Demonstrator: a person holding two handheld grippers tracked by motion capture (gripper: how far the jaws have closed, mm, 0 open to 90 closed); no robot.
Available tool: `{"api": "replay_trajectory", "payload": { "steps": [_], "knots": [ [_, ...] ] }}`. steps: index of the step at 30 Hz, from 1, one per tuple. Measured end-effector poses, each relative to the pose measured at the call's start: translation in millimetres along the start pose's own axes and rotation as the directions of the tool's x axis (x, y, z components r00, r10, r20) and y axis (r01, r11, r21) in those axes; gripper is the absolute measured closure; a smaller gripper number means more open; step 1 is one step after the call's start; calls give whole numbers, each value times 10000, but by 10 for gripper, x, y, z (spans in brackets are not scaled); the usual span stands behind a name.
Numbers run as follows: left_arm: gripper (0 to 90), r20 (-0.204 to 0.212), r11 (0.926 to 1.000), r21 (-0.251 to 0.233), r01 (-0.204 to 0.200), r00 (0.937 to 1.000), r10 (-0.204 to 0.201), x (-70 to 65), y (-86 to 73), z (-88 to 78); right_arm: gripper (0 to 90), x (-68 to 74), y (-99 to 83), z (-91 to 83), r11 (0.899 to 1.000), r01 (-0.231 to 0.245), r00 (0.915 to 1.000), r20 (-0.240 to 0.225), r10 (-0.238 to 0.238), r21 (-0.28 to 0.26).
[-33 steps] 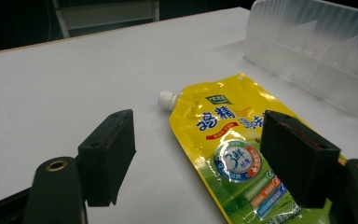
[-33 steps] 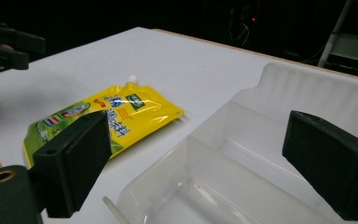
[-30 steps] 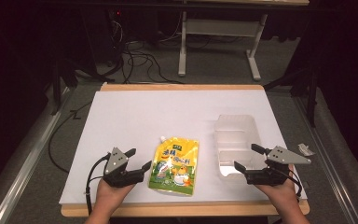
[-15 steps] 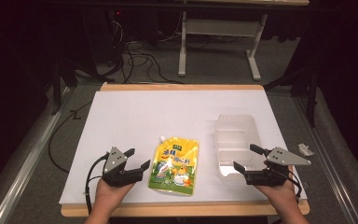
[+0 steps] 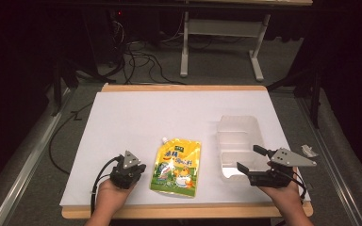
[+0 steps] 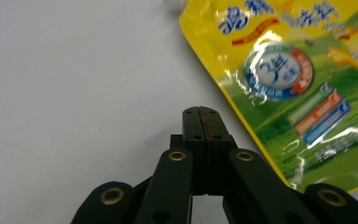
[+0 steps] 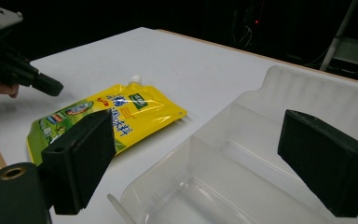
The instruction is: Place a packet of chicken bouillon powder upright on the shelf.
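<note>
So there's this big white table (image 5: 136,122) with a wooden edge, and on the right half of it sits a clear plastic container (image 5: 238,141), a see-through bin with a divider across it and nothing visible inside. Left of that, well apart from it, a yellow and green spouted pouch (image 5: 176,167) lies flat near the front edge, its little white cap pointing away from the person. The right gripper (image 5: 250,160) hangs over the near end of the container with its jaws spread wide, nothing between them; in the right gripper view you look straight between the two black pads (image 7: 81,156) down into the bin, with the pouch (image 7: 116,112) off to the left of them. The left gripper (image 5: 133,170) is just beside the pouch's left edge, low over the bare table, and its jaws have just been closing: in the left gripper view they're pressed tight together with nothing caught in them. The tip (image 6: 200,121) points at plain white tabletop, and the pouch (image 6: 298,88) edge runs right next to it on its right, close but not pinched.
</note>
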State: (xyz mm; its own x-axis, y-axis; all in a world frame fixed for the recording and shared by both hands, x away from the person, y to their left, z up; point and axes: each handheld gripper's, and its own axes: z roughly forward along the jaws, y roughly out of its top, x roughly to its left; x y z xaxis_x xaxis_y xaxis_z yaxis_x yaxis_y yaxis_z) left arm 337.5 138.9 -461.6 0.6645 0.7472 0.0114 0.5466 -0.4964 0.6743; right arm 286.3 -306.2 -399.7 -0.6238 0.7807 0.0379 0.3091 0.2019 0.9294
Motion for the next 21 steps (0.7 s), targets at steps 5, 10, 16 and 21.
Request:
{"api": "replay_trajectory", "payload": {
  "steps": [5, 10, 16, 21],
  "knots": [
    [900, 567, 9975, 577, -406, 9977, 373, -94, -15, 57, 128, -6, 14, -33, 9999, 116, 9999, 10, -115, -119],
    [900, 1113, 9964, 471, -701, 9917, 645, -186, -11, 71, 137, -4, 16, -28, 9999, 103, 9999, -30, -104, -85],
    [900, 1579, 9951, 362, -921, 9838, 853, -291, 8, 94, 148, 6, 11, -15, 9999, 147, 9999, -58, -148, -23],
    [900, 1862, 9916, 274, -1262, 9753, 1189, -408, 36, 120, 151, 11, 6, -6, 9999, 166, 9998, -106, -165, 13]
  ]
}}
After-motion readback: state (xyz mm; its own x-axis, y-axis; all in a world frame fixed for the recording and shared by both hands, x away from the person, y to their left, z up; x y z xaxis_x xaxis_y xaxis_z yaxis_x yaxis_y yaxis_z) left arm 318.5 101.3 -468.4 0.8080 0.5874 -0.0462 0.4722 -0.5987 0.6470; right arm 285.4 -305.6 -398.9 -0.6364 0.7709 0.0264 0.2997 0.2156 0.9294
